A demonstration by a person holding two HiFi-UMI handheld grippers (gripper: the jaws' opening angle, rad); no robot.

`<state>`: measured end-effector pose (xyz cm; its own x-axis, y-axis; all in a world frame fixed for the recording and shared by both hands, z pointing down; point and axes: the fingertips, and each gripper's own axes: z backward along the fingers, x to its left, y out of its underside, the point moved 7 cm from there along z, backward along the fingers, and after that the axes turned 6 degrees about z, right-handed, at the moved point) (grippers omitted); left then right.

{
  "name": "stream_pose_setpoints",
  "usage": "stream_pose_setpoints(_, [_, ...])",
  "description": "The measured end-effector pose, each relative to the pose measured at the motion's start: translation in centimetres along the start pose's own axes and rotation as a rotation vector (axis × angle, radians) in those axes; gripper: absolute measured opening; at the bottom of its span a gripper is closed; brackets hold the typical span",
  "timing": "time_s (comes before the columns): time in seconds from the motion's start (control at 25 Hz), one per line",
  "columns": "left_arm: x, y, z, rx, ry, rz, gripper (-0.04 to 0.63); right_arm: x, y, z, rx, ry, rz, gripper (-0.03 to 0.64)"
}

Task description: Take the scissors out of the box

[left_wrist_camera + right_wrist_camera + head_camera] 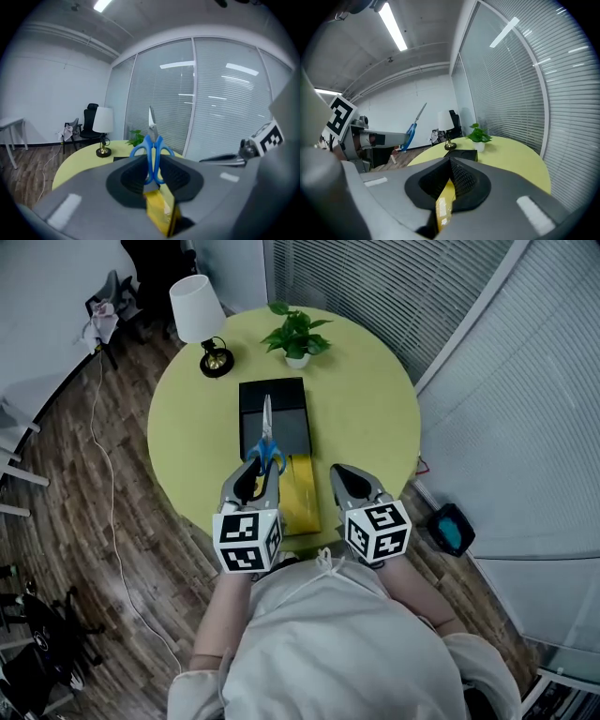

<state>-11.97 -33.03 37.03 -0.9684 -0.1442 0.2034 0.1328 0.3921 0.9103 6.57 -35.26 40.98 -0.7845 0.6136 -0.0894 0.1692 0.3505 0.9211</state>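
Observation:
Blue-handled scissors point(266, 448) are clamped by their handles in my left gripper point(255, 471), lifted above the near end of the open black box point(274, 409), blades pointing away from me. In the left gripper view the scissors point(153, 149) stand up between the jaws of my left gripper point(152, 171). A yellow flat piece point(302, 493) lies on the table between the grippers. My right gripper point(349, 482) hovers right of it, jaws together and nothing in them. From the right gripper view, my right gripper point(451, 176) shows its pads meeting, with the scissors point(412, 127) off to the left.
The round yellow-green table point(375, 418) carries a white-shaded lamp point(199, 320) and a small potted plant point(296, 334) behind the box. Window blinds run along the right. A cable point(108, 474) and a blue object point(452, 529) lie on the wooden floor.

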Motion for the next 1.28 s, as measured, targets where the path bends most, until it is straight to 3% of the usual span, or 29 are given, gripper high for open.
stream_pose_setpoints(0.16, [-0.2,-0.8,0.3,-0.018,-0.004,-0.016,0.087,0.4,-1.3,0.0,-0.024,-0.011,0.041,-0.002])
stream_pose_setpoints(0.44, [-0.6,-1.2,0.8,-0.030,-0.006,-0.009,0.087,0.5,-1.0,-0.1,0.023,-0.028,0.058,-0.002])
stream_pose_setpoints(1.0, [-0.8,-0.9,0.5,-0.027,-0.009,-0.012,0.087,0.4,-2.2,0.4,-0.070,0.007,0.095,-0.002])
stream_pose_setpoints(1.28, [-0.7,-0.7,0.3,-0.023,-0.008,-0.018,0.087,0.4,-1.9,0.1,-0.066,0.009,0.087,-0.002])
